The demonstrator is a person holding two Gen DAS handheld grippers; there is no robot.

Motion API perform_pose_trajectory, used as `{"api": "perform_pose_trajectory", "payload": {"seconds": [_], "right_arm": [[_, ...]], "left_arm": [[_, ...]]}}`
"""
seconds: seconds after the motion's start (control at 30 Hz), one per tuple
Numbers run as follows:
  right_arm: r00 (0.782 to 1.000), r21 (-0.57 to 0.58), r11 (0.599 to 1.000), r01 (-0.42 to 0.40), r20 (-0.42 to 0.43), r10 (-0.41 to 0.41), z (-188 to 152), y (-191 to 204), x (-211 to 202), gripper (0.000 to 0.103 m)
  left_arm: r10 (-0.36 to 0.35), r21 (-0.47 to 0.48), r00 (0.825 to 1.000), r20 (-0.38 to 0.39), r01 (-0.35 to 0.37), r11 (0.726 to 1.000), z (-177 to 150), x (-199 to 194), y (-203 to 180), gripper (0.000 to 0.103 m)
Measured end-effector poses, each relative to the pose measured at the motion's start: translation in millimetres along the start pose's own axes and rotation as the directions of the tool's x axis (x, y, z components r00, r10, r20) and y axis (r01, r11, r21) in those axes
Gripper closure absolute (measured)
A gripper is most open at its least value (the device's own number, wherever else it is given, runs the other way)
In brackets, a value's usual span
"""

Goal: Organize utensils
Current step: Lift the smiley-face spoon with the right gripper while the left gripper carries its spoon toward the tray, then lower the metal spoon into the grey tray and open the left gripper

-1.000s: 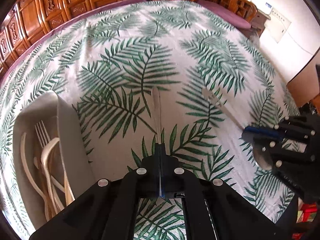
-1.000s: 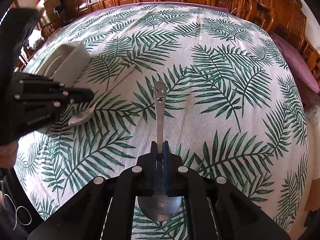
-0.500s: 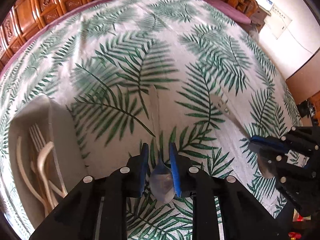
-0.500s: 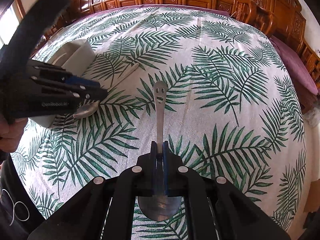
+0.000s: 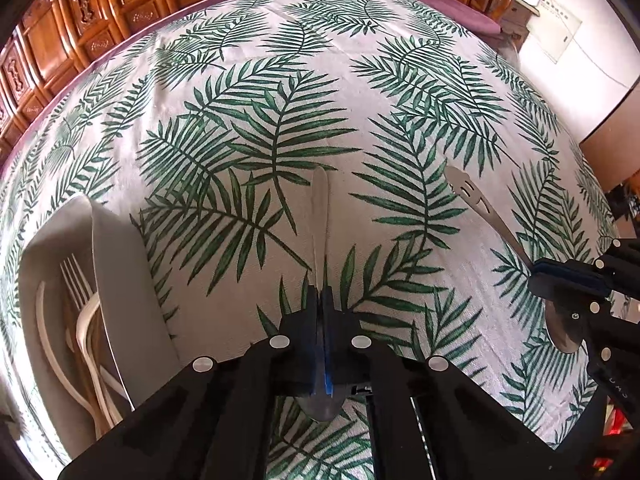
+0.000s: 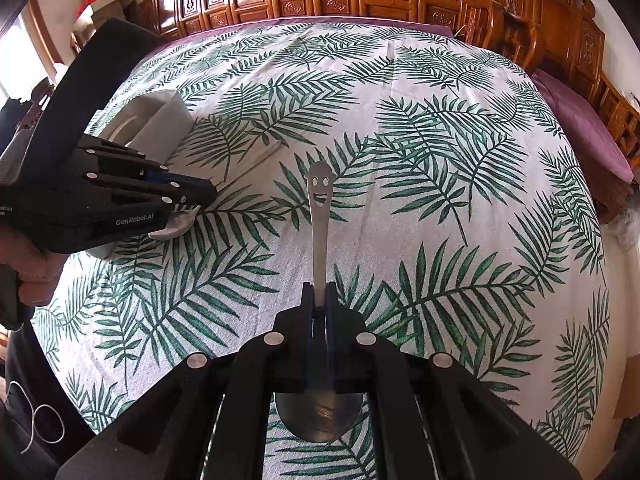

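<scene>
Both grippers pointed steeply down over the leaf-print tablecloth (image 5: 400, 92). The left gripper (image 5: 323, 300) was clamped on a plain spoon (image 5: 320, 216), its handle sticking forward. The right gripper (image 6: 319, 296) was clamped on a spoon with a smiling face (image 6: 319, 216). A grey utensil tray (image 5: 120, 280) holding a fork (image 5: 74, 280) and pale utensils sat just left of the left gripper.
</scene>
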State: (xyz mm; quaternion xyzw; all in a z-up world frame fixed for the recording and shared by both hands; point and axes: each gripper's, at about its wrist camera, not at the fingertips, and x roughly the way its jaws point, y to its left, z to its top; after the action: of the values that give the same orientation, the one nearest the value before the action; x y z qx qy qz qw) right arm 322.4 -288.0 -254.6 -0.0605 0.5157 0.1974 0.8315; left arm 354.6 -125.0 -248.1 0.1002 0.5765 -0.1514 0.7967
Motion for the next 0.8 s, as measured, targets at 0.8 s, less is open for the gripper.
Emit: {"api": "perform_pose_trajectory", "payload": {"seconds": [0.8], "right_arm": [[0.997,-0.042,0.999,-0.018,0.074,0.021,27,47,-30,0.096]], "left_arm": [[0.010,-0.094,0.971,0.239,0.013,0.995,-26,-120,60,0.102]]}}
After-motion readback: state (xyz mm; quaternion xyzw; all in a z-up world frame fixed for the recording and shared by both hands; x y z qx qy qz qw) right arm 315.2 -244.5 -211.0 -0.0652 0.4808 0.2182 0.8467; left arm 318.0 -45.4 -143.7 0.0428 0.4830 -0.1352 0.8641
